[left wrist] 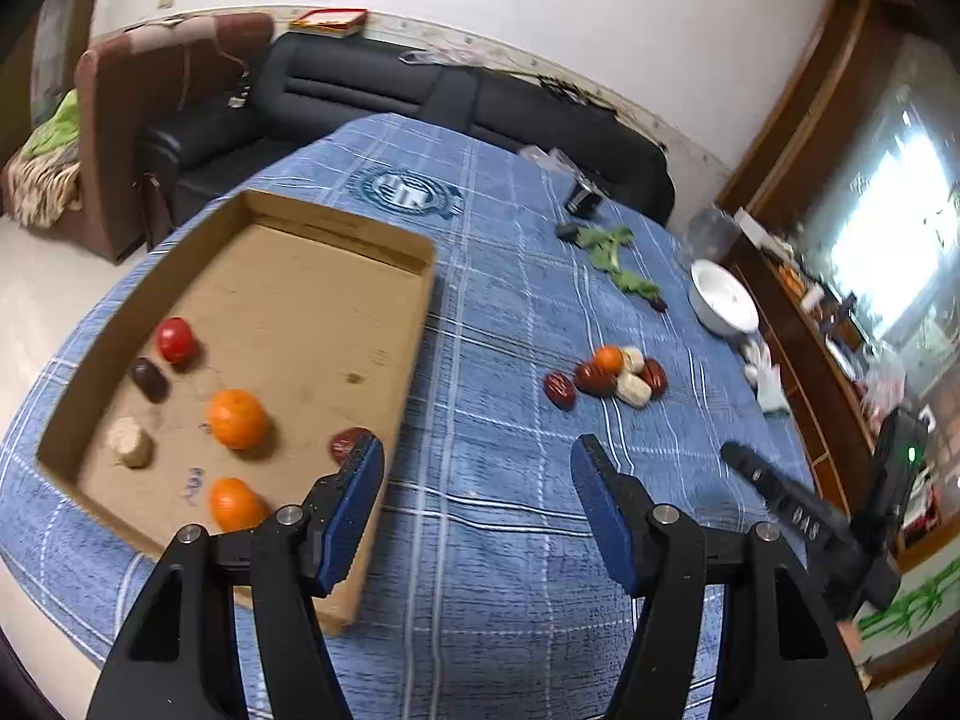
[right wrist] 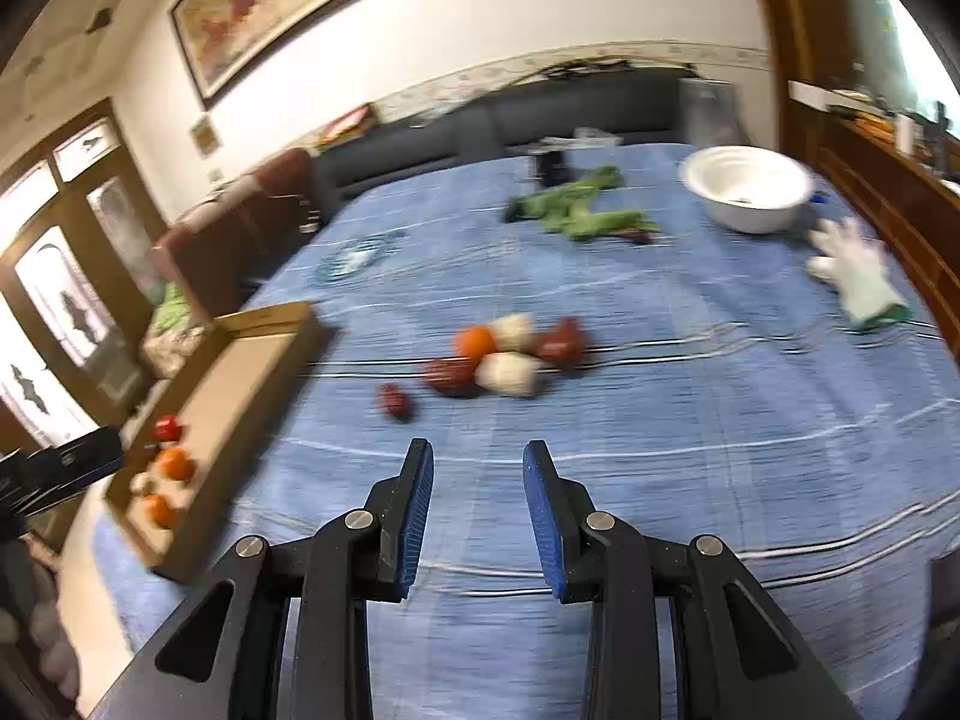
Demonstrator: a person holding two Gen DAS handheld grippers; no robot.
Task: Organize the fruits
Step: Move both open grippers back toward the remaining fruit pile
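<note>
A shallow cardboard box (left wrist: 336, 222) lies on the blue cloth at the left. In it are two oranges (left wrist: 237, 418), a red fruit (left wrist: 174, 339), a dark date (left wrist: 149, 379), a beige piece (left wrist: 129, 441) and a red date (left wrist: 348, 441). A loose pile (left wrist: 609, 375) of an orange, red dates and beige pieces lies on the cloth to the right; it also shows in the right wrist view (right wrist: 501, 360). My left gripper (left wrist: 477, 450) is open and empty above the box's right edge. My right gripper (right wrist: 478, 459) is open and empty, short of the pile.
A white bowl (right wrist: 747, 189) and green leafy stalks (right wrist: 579, 207) sit at the far side of the table. A white glove (right wrist: 855, 267) lies at the right edge. A dark sofa (left wrist: 360, 90) stands behind the table, and a wooden cabinet (left wrist: 828, 396) to the right.
</note>
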